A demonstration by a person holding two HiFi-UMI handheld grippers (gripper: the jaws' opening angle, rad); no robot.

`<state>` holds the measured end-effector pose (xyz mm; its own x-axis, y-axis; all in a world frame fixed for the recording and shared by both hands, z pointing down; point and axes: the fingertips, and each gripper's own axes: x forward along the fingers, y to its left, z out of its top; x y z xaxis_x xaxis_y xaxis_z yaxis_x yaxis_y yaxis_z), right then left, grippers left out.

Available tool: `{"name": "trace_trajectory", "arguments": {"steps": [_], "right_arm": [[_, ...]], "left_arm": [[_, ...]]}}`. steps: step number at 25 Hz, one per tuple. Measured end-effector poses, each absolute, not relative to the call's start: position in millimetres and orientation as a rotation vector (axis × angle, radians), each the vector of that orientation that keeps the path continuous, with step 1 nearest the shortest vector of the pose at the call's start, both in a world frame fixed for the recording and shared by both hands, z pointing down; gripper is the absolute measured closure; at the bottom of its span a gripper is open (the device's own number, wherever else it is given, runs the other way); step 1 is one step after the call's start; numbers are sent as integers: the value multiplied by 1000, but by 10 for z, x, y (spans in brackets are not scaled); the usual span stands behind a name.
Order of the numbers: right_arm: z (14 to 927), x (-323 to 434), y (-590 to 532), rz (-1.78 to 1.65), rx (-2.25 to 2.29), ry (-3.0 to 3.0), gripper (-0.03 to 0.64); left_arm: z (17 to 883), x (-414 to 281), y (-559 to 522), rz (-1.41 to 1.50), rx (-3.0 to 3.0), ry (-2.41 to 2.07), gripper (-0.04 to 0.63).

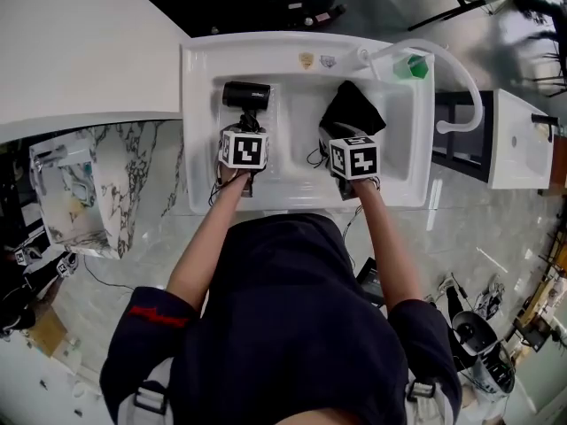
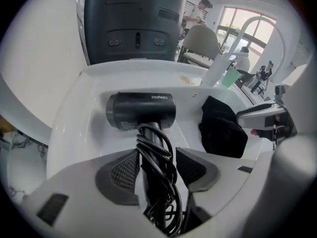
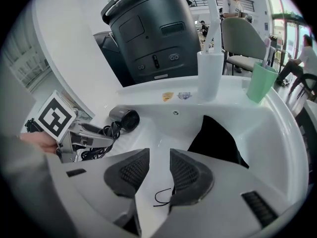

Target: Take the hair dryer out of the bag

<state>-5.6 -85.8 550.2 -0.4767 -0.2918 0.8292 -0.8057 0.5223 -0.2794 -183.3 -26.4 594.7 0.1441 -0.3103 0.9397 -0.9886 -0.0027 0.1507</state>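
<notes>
Your left gripper [image 2: 157, 152] has its pads [image 2: 124, 172] closed on the handle of the hair dryer [image 2: 141, 110], with loops of the cord [image 2: 163, 182] caught between the pads and the handle. The dryer is already out of the bag [image 3: 215, 135]: its barrel lies crosswise in the left part of the basin [image 1: 199, 122], and the bag sits slumped in the right part, well apart from it.

Your right gripper [image 3: 159, 157] has its jaws a little apart with only white basin showing between them. A thin black thread [image 3: 159, 197] curls by the right-hand pad; it may be the bag's drawstring, but it is too fine to tell.

You're gripping a round handle through cord, so the barrel's weight could twist it in the pads if you lift. The slack coils could also snag on the gripper body. If that thread is caught, the bag would drag along with the right gripper.

Both forearms reach forward, roughly parallel, over the basin's near rim, with the marker cubes facing up.
</notes>
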Motion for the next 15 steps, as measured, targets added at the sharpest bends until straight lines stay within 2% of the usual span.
{"name": "trace_trajectory", "arguments": {"steps": [11, 15], "right_arm": [[5193, -132, -837, 846, 995, -2086, 479], [4918, -149, -860, 802, 1077, -2146, 479]], "left_arm": [[5283, -1822, -503, 758, 1729, -1407, 375], [4951, -1705, -596, 720, 1858, -1393, 411]]}}
